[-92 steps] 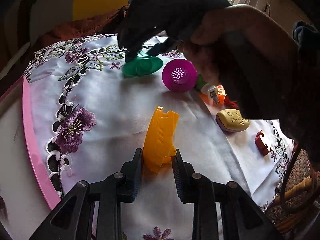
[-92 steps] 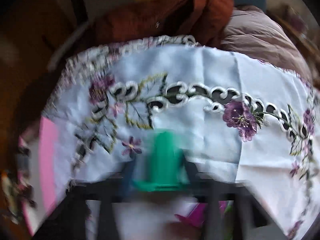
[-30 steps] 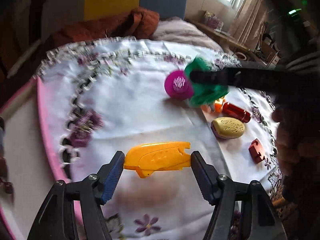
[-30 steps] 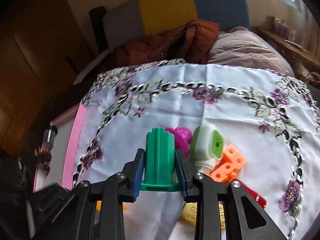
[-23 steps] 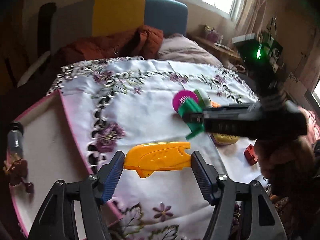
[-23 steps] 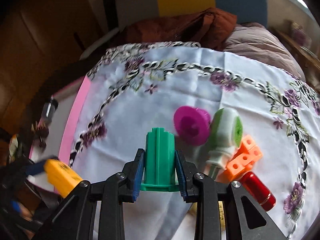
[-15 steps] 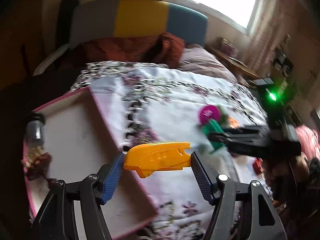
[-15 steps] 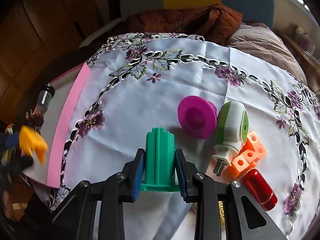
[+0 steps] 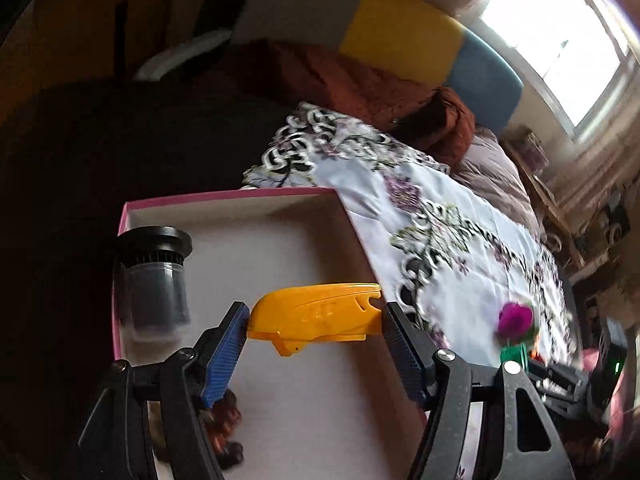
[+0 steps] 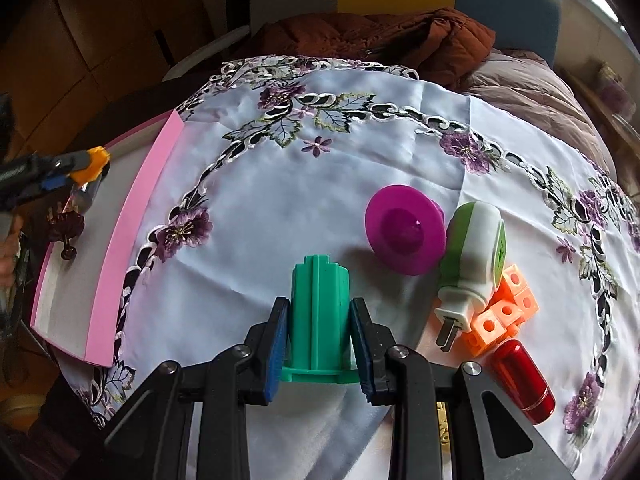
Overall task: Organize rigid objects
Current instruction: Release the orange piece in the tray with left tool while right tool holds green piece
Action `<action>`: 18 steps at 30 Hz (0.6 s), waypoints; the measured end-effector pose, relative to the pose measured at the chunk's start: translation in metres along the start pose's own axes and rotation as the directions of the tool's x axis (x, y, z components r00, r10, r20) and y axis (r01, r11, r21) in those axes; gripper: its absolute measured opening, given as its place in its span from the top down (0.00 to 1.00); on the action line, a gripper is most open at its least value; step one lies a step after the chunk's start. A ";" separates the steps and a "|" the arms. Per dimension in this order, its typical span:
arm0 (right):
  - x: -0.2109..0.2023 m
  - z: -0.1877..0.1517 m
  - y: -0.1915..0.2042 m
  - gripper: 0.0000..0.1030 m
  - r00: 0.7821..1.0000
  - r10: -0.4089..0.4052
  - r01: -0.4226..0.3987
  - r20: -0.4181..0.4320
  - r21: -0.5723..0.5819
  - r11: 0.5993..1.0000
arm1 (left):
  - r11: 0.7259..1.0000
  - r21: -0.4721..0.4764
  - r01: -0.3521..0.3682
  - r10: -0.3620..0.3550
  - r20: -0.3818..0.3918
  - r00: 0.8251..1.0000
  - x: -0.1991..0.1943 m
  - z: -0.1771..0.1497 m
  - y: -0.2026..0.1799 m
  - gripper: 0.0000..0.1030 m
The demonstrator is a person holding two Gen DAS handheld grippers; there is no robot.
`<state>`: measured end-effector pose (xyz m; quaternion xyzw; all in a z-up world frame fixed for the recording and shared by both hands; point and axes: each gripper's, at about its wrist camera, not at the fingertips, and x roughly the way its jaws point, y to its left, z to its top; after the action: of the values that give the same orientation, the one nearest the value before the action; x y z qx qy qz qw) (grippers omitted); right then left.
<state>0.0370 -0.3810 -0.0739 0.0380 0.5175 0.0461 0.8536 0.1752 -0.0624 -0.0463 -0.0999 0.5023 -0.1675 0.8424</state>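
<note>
White embroidered cloth covers the tabletop, with a pink-rimmed box at its left edge. Left tool pinches a yellow piece endwise above the box, near a black-capped jar. Right tool clamps a green piece over the cloth, near a magenta disc, plug, orange blocks and red cylinder.

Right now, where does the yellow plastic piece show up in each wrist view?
Left wrist: yellow plastic piece sits centre frame, clamped crosswise between the left gripper fingers above the pink box.
Right wrist: yellow plastic piece shows small at the far left edge, over the same box.
Shared landmark: pink box.
</note>
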 end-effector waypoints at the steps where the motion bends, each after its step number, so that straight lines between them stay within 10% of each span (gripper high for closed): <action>1: 0.000 0.000 0.000 0.70 1.000 0.000 0.000 -0.001 -0.002 1.000 | 1.000 -0.006 -0.015 0.015 -0.005 1.000 0.003 0.002 0.003 0.33; 18: 0.005 0.000 0.002 0.70 1.000 -0.015 0.015 -0.023 -0.014 1.000 | 0.976 0.097 -0.196 0.194 0.032 0.980 0.009 0.003 0.006 0.32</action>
<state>0.0395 -0.3783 -0.0784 0.0279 0.5274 0.0436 0.8480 0.1828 -0.0607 -0.0543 -0.0096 0.4910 -0.1078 0.8644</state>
